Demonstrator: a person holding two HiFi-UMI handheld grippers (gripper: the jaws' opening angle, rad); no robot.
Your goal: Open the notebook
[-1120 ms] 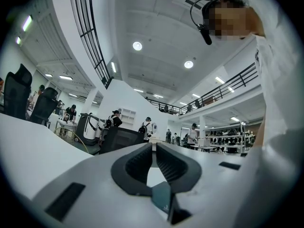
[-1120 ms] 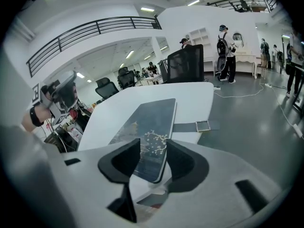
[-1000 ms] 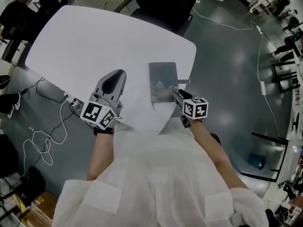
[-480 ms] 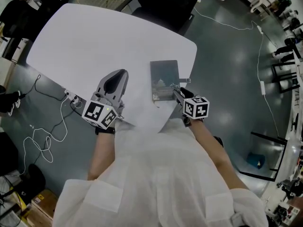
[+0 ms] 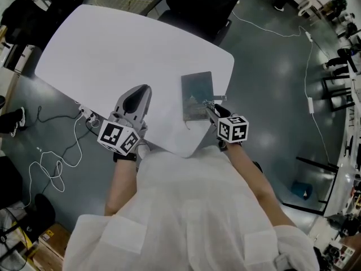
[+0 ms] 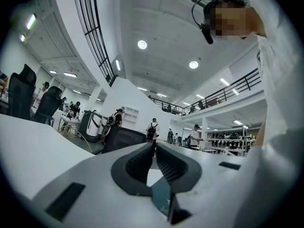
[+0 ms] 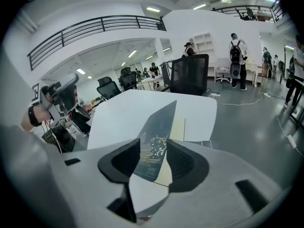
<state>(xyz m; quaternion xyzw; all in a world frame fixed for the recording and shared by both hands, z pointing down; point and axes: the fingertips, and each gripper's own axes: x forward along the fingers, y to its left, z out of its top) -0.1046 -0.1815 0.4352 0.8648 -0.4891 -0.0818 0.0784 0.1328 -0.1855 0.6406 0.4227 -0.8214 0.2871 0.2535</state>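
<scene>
- A dark teal notebook (image 5: 196, 92) is seen on the white table (image 5: 113, 49), near the table's right edge and close to the person.
- In the head view the right gripper (image 5: 207, 107) is placed at the notebook's near right corner, with its marker cube just behind it, off the table's edge.
- In the right gripper view the jaws of the right gripper (image 7: 154, 148) are drawn in narrow around the notebook's cover (image 7: 159, 127) — the cover is gripped between the two dark pads.
- The cover is raised and tilted, and its patterned face is turned toward the camera; the cream pages (image 7: 179, 127) are exposed beneath it, flat on the table (image 7: 118, 113).
- The left gripper (image 5: 140, 92) is rested on the table to the left of the notebook, well apart from it.
- In the left gripper view the jaws of the left gripper (image 6: 154, 151) are brought almost together — only a thin slit is left, and nothing is held between them.
- A dark office chair (image 7: 190, 75) is seen beyond the far side of the table.
</scene>
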